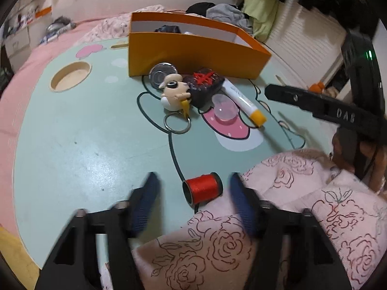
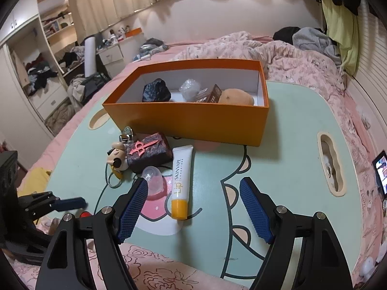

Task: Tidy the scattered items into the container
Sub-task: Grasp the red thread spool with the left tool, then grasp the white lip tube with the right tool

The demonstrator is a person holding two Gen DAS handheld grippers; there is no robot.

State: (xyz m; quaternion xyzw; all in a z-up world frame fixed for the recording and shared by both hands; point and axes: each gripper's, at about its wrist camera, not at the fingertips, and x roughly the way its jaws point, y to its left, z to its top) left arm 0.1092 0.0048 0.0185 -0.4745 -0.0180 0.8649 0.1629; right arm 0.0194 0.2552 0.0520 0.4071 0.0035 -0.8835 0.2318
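Observation:
A red thread spool [image 1: 203, 189] lies on its side on the mint table, near its front edge. My left gripper [image 1: 193, 177] straddles the spool and is open, with gaps showing between both blurred blue pads and the spool. My right gripper [image 2: 193, 181] is open above the white lip balm tube [image 2: 181, 181], which lies nearer its left finger. Beyond it sit a cartoon keychain figure [image 2: 118, 157], a dark block with a red emblem [image 2: 150, 154], a clear dome [image 2: 153, 176] and a round metal piece [image 2: 127, 134]. The orange box [image 2: 193, 118] behind holds several items.
The table [image 1: 72, 133] has a round cup recess [image 1: 71, 76] at the left and a slot [image 2: 330, 164] at the right. A person's knees in pink floral fabric [image 1: 290, 193] press against the front edge. Pink bedding [image 2: 302, 62] surrounds the table.

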